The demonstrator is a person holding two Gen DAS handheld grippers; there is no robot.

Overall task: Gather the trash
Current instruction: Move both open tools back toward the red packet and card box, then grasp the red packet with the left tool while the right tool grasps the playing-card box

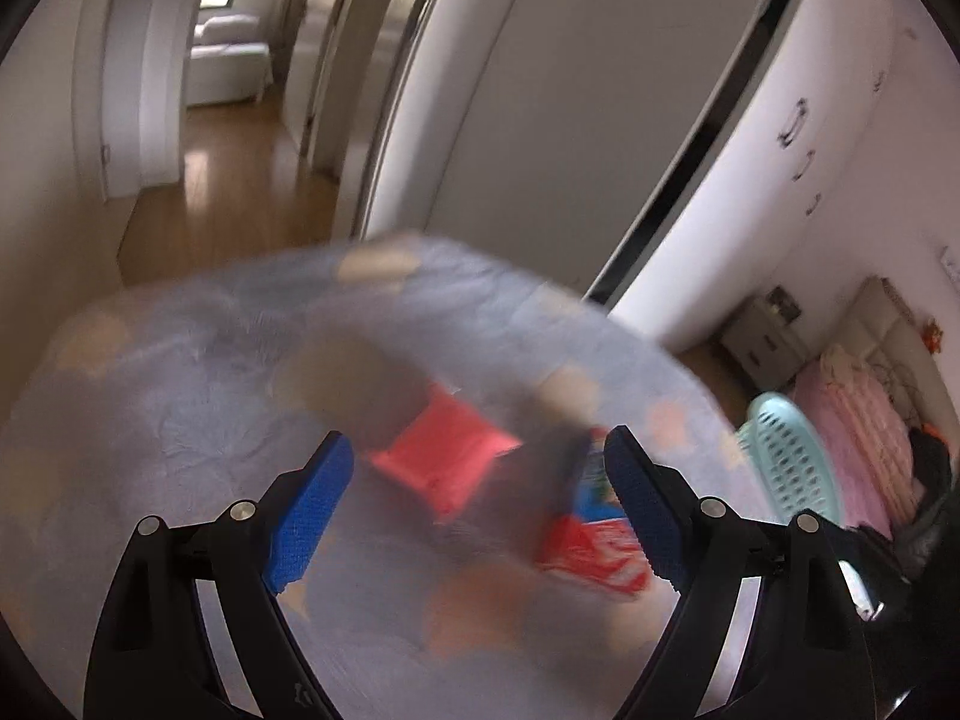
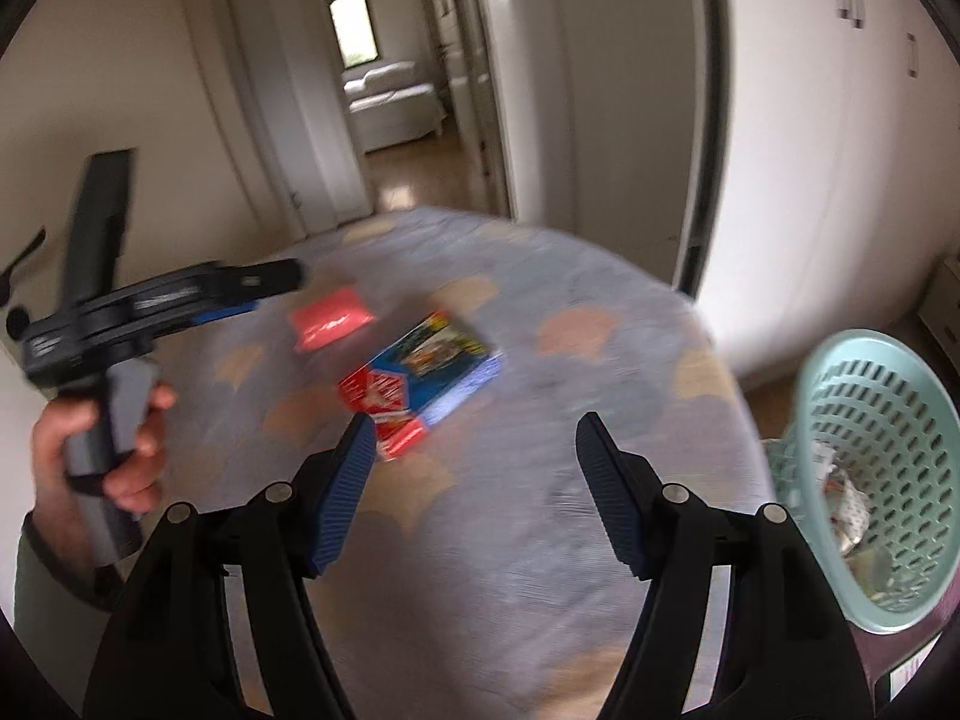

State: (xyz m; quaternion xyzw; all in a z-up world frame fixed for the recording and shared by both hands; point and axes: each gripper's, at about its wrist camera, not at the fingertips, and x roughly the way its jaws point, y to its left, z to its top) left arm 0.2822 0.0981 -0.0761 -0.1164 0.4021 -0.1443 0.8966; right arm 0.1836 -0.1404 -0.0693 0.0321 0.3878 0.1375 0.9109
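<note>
Bed cover: matt woven cloth, pale blue with tan patches, faintly creased. Packet: glossy printed wrapper, red and blue. Pink packet, at 10 o'clock from it: smooth, slightly shiny. Basket: perforated mint plastic, satin finish. Gripper pads: ribbed blue rubbery facing on matt black plastic arms. Floor: polished wood, reflective.

Motion blur smears the bedspread, the pink packet and the box; its print is unreadable. The basket is cut off at the right edge, its contents indistinct.
</note>
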